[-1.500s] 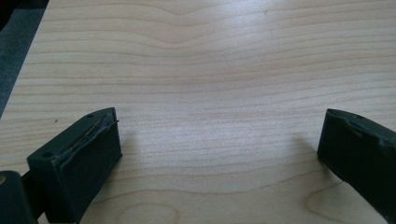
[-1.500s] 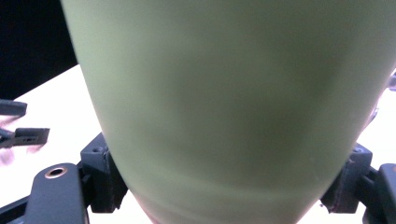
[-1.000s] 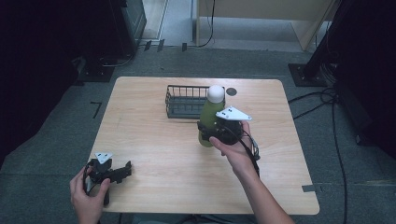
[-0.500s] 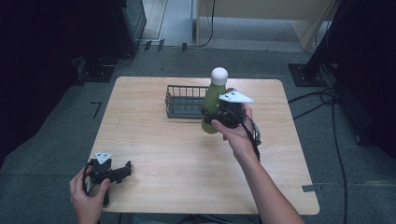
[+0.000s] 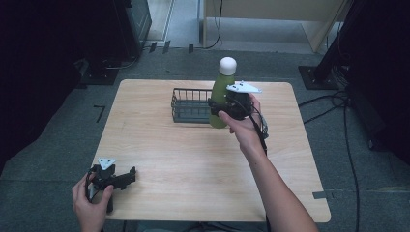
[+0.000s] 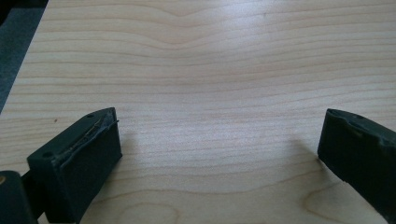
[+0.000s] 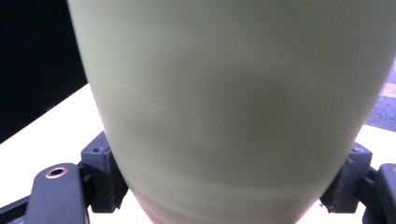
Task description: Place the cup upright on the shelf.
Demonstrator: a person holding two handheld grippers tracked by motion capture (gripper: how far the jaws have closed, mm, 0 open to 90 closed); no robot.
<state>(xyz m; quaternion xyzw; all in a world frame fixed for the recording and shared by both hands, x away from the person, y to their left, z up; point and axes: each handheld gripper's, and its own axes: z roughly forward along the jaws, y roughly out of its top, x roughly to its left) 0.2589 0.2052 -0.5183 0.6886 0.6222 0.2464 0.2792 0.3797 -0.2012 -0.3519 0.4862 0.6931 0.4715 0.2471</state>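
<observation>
The step in hand looks like carrying the tall olive-green bottle with a rounded white cap (image 5: 223,92) to the dark wire basket (image 5: 189,104) at the upper middle of the high view, so the bottle should be kept upright, lifted enough for its base to clear the basket's near rim, and only then lowered inside. The right hand-held gripper (image 5: 220,107) has its jaws clamped on the bottle's lower body, one pad on each side, as the right gripper view shows. The grip sits low, so a slow, level carry would guard against the top tipping. The left hand-held gripper (image 5: 126,176) rests at the lower left of the light wooden surface (image 5: 159,150), its jaws wide apart with nothing between them. The bottle is smooth and matt, widest low down and narrowing to the cap, and stands just right of the basket, in front of its right end.
</observation>
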